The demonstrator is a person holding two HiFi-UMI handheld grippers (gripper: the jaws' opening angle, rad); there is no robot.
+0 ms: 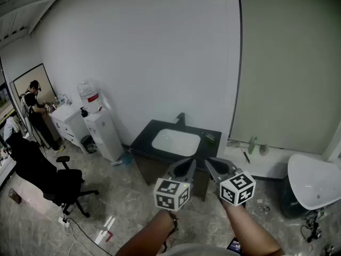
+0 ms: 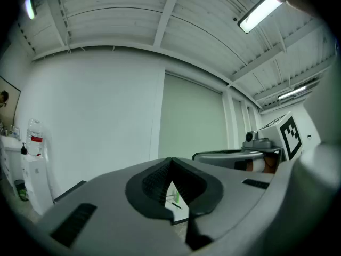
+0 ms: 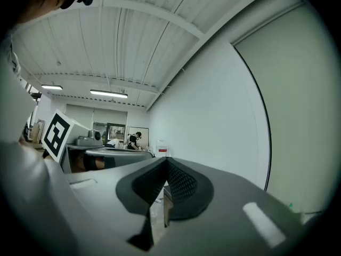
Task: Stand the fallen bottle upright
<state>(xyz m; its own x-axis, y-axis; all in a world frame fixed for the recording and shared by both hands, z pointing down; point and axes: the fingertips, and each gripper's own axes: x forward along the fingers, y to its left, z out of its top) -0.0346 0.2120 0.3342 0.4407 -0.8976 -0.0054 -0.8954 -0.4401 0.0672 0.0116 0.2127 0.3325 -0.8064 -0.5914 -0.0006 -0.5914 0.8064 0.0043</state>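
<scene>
A small green bottle seems to lie on a white ledge against the wall, right of the sink counter, with a dark pen-like thing beside it. Both grippers hover side by side well short of it, pointing level toward the counter. My left gripper has its jaw tips together and holds nothing; through the gap under its tips the green bottle shows far off. My right gripper is shut and empty too, its pads meeting.
A black counter with a white basin stands at the wall ahead. A water dispenser, a black office chair and a person are at the left. A white tub and cables lie at the right.
</scene>
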